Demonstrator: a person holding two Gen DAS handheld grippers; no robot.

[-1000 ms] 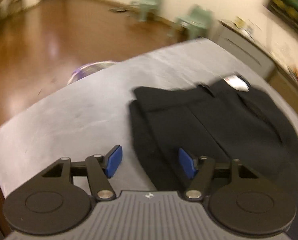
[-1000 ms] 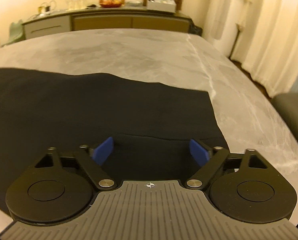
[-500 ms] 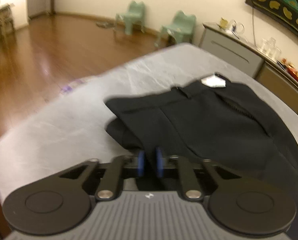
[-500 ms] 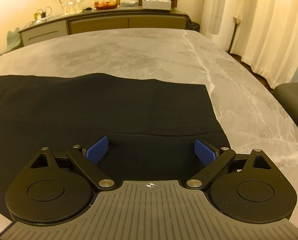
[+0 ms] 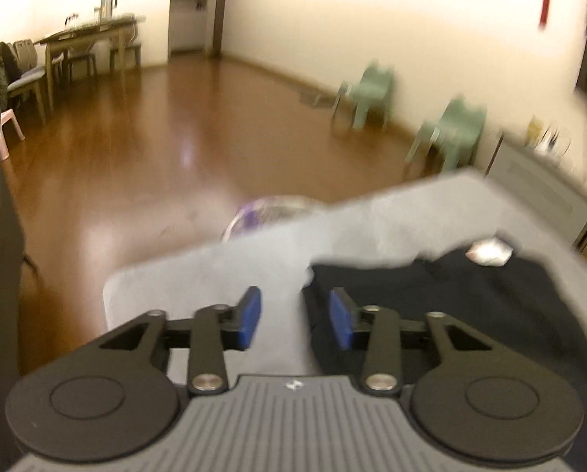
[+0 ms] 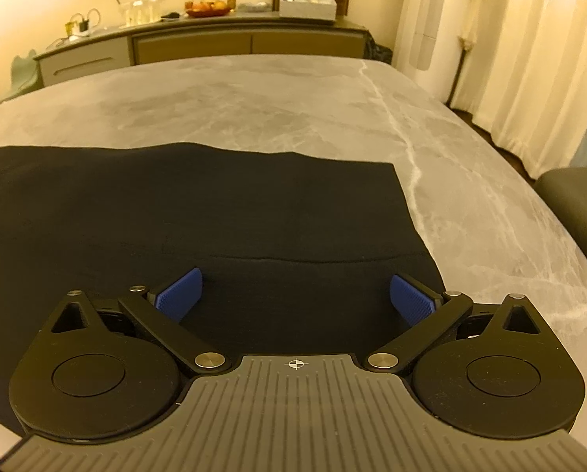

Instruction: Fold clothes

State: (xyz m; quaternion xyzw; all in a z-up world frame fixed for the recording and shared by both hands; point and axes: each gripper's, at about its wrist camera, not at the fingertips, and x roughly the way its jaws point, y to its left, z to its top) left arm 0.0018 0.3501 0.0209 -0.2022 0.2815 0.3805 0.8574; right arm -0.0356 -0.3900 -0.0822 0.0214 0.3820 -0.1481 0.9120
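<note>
Now the left hand-held gripper (image 5: 295,321) is parted again after pinching the black trousers (image 5: 470,306) half a second ago — it has let go, its pads straddling the garment's near edge over the grey marble counter (image 5: 214,275). Probably one fold is laid. Opposite, the right hand-held gripper (image 6: 295,301) hangs wide open, empty, over the flat, smooth leg end (image 6: 214,204) — hem square, a seam crossing it.

Black claw (image 6: 295,299) arms, blue ribbed pads (image 6: 179,295), silver screws
</note>
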